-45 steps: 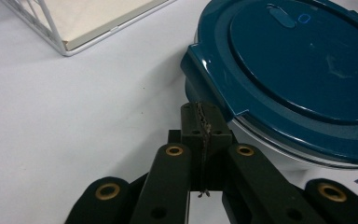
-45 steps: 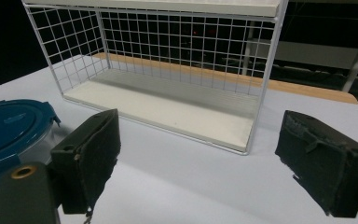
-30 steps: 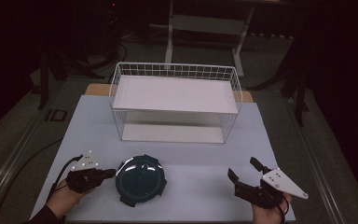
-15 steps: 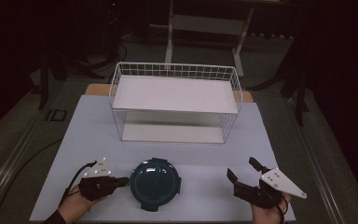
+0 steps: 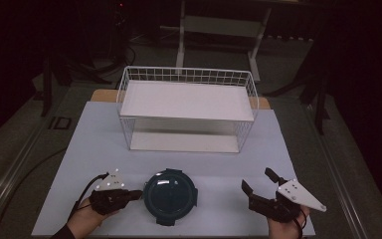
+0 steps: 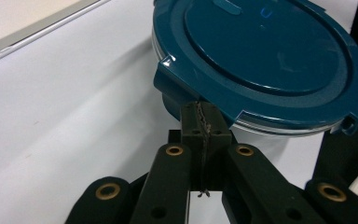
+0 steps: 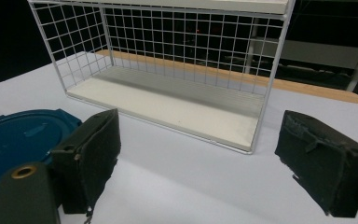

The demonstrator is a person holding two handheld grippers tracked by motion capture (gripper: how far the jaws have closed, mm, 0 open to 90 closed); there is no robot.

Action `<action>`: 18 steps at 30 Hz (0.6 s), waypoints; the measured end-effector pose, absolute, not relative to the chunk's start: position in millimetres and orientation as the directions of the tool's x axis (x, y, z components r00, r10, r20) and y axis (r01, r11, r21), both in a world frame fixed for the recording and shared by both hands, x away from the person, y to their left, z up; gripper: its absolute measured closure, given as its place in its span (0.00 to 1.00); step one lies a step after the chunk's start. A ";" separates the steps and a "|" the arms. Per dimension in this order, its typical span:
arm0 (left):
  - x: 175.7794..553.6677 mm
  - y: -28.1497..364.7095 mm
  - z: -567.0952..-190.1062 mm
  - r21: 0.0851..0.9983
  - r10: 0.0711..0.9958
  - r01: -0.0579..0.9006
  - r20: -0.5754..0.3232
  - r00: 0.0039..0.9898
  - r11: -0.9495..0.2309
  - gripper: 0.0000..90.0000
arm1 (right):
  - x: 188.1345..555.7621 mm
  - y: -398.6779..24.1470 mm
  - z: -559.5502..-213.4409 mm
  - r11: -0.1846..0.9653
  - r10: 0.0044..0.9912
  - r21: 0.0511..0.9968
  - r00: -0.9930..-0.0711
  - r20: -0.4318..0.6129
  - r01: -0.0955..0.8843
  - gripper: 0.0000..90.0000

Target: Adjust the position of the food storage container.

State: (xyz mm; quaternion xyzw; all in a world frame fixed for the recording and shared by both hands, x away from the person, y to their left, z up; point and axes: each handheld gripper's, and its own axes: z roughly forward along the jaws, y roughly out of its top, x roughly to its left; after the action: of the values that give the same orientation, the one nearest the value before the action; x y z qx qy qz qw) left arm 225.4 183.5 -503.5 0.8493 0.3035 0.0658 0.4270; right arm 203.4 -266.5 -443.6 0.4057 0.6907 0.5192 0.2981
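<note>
A round dark-teal lidded container (image 5: 170, 194) sits on the white table near the front edge, seen close in the left gripper view (image 6: 270, 60). My left gripper (image 5: 138, 193) lies level at its left side. Its jaws are shut pad to pad (image 6: 200, 116), and their tips touch the container under a lid clip, with nothing seen between them. My right gripper (image 5: 256, 179) rests to the container's right, apart from it, jaws wide open and empty (image 7: 200, 158). The container's edge (image 7: 18, 135) lies at the left of the right gripper view.
A white wire rack (image 5: 186, 107) with a top shelf and a base board stands at the middle back of the table (image 5: 79, 164); it also faces the right gripper (image 7: 168, 93). Dark floor and stands surround the table.
The left gripper has slid rightward, and the teal container has moved right with it along the front of the table. The right gripper has stayed put.
</note>
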 end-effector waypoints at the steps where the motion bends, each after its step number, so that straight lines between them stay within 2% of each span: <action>1: 226.1 180.2 -503.1 0.764 0.571 0.458 -0.146 0.808 -0.454 1.00 | 203.4 -266.6 -443.5 0.131 0.870 0.959 -0.493 0.010 0.250 0.15; 18: 236.1 131.0 -503.0 0.764 0.501 0.431 -0.165 0.850 -0.480 1.00 | 203.5 -267.6 -443.5 0.130 0.867 0.960 -0.498 0.011 0.248 0.15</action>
State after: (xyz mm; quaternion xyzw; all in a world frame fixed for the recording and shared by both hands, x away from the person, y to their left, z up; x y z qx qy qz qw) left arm 236.1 131.0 -503.0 0.8593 0.2713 0.0406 0.4317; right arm 203.5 -267.6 -443.5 0.4037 0.6905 0.5217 0.2968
